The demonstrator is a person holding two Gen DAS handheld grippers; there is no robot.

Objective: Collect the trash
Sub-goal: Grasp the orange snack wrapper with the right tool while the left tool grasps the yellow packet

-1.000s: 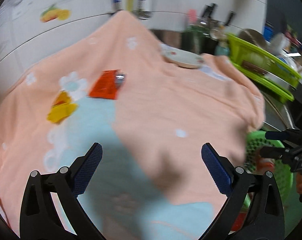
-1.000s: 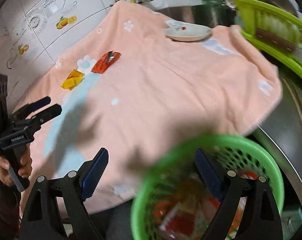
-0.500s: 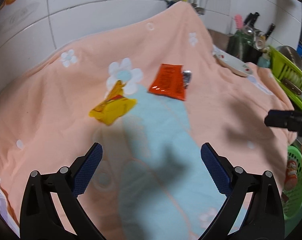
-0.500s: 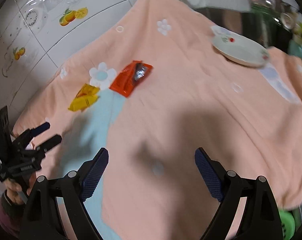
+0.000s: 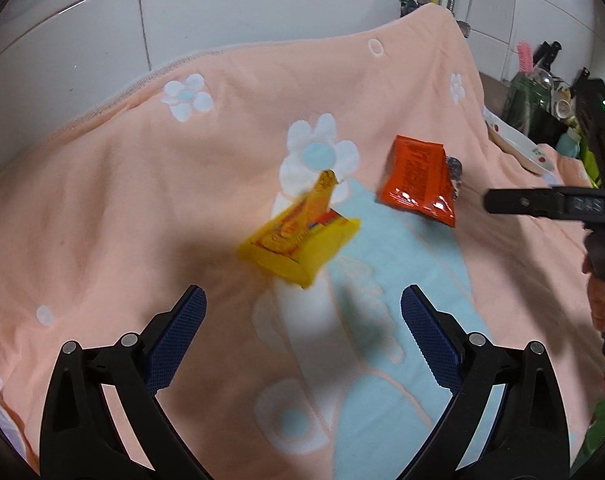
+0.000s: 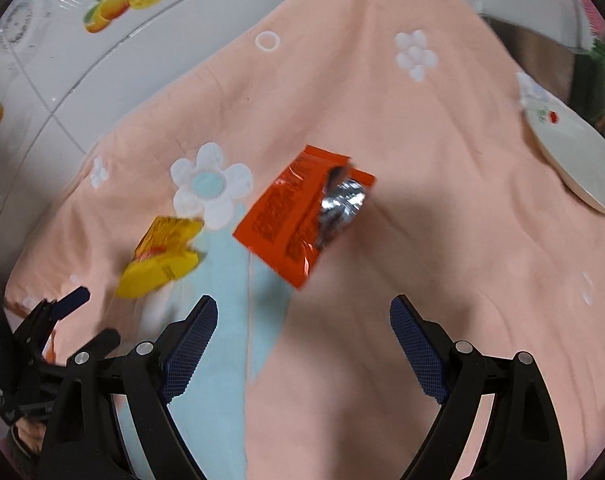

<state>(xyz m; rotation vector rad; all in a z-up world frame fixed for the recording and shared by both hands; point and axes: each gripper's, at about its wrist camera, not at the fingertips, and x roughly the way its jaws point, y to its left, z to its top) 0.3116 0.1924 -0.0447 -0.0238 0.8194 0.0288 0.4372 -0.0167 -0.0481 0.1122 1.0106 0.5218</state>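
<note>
Surface I worked over: a peach towel (image 5: 150, 208) with white flowers and a pale blue patch, spread flat up to the tiled wall. Lying on it: one yellow wrapper (image 5: 298, 242), crumpled, at the blue patch's edge; one orange wrapper (image 5: 418, 180), torn open with silver lining showing, near it; one white plate (image 6: 566, 156), well apart.

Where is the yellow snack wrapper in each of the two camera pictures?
Left wrist view: the yellow wrapper lies near the middle, just ahead of the open left gripper.
Right wrist view: the yellow wrapper sits at the left, ahead and left of the open right gripper.
Shared landmark: the white flower with a blue centre on the towel, which the wrapper's far tip overlaps or touches in both views.
</note>
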